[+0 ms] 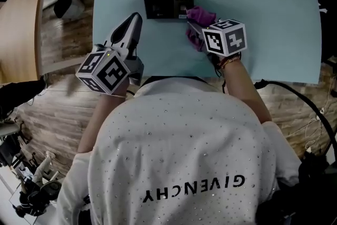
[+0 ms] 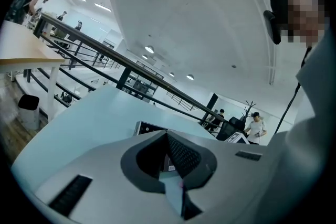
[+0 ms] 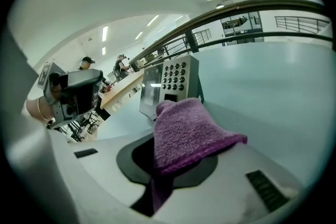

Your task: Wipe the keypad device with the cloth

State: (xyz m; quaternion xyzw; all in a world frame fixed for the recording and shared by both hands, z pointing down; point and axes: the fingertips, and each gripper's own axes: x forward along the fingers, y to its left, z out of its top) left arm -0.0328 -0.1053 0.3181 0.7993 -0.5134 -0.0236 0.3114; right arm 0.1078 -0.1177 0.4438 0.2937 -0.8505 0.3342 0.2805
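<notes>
The black keypad device (image 1: 168,0) lies on the pale blue table (image 1: 274,18) near its far edge. It shows its screen and number keys (image 3: 167,83) in the right gripper view, and just its top edge (image 2: 149,127) in the left gripper view. My right gripper (image 1: 192,25) is shut on a purple cloth (image 1: 199,16), which bunches at the device's near right corner. The cloth (image 3: 186,132) drapes over the jaws. My left gripper (image 1: 132,22) hovers left of the device with its jaws together and nothing between them.
A wooden tabletop (image 1: 18,18) stands to the left over a wood floor (image 1: 58,108). A black cable (image 1: 310,108) runs along the right. Railings (image 2: 105,60) and distant people (image 2: 255,126) fill the background. Bare table surface spreads to the right of the device.
</notes>
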